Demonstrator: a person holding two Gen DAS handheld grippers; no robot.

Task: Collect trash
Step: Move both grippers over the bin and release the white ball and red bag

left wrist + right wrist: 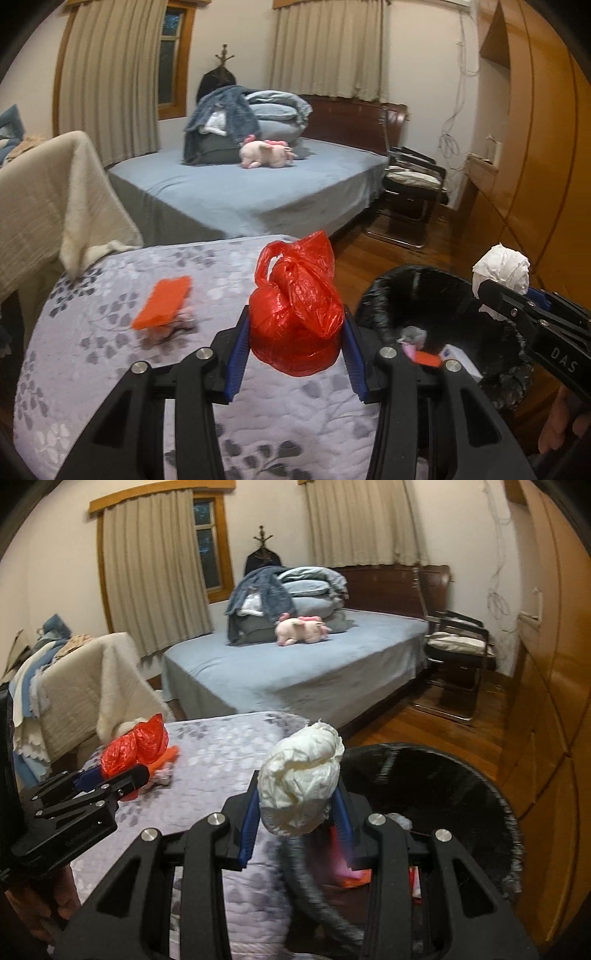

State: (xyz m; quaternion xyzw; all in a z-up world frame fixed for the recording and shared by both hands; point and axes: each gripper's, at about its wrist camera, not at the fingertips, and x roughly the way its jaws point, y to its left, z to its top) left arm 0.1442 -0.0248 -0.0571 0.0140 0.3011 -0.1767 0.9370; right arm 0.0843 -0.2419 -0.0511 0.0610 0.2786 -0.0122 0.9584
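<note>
The left tool (295,354) grips a knotted red plastic bag (295,314); the right tool (295,830) clamps a crumpled white paper wad (301,779). Carry both rightward until they hang fully above the black-lined round bin (461,775), then release. Inside, beyond the right tool, lie orange and pink scraps (424,354).

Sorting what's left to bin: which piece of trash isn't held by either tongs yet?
The flat orange wrapper lying on the floral bedspread. The red bag and white wad are each clamped in tongs.
</note>
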